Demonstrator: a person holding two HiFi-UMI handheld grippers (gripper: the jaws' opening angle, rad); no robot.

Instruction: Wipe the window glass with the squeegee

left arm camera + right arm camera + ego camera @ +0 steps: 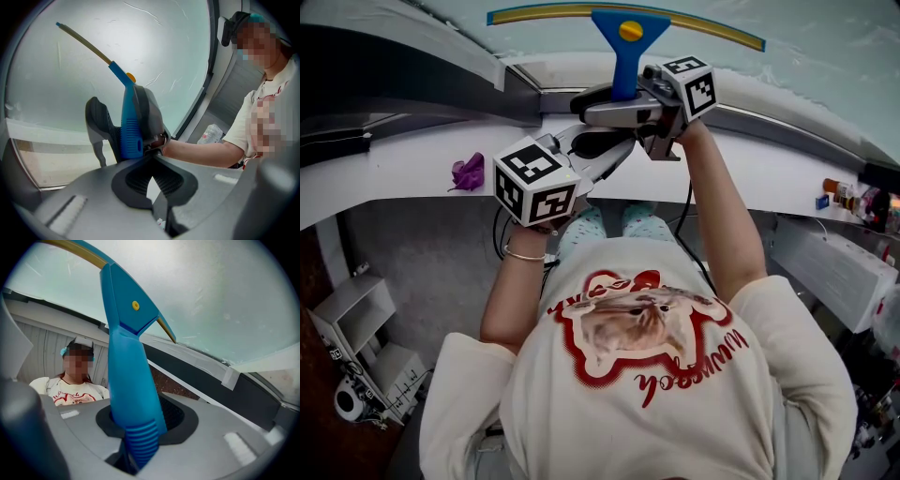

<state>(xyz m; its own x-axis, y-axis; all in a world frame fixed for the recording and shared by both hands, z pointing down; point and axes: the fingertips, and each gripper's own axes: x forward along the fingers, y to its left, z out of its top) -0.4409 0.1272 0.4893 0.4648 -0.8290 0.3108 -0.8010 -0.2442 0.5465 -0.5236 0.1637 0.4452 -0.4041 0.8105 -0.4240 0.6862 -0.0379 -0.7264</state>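
A squeegee with a blue handle (625,56) and a long yellow blade (581,11) stands upright, its blade up against the window glass (825,37). My right gripper (623,98) is shut on the ribbed lower end of the handle (129,348), which rises between its jaws (138,437) toward the glass (211,291). Just below and to the left of it is my left gripper (623,142), shut with nothing in it. In the left gripper view its tips (152,159) meet right beneath the held handle (130,126).
A purple cloth (470,172) lies on the white sill (403,159) to the left. Small bottles (848,195) stand on the sill at the far right. A white shelf unit (356,328) sits on the floor at lower left. A dark window frame (243,394) borders the pane.
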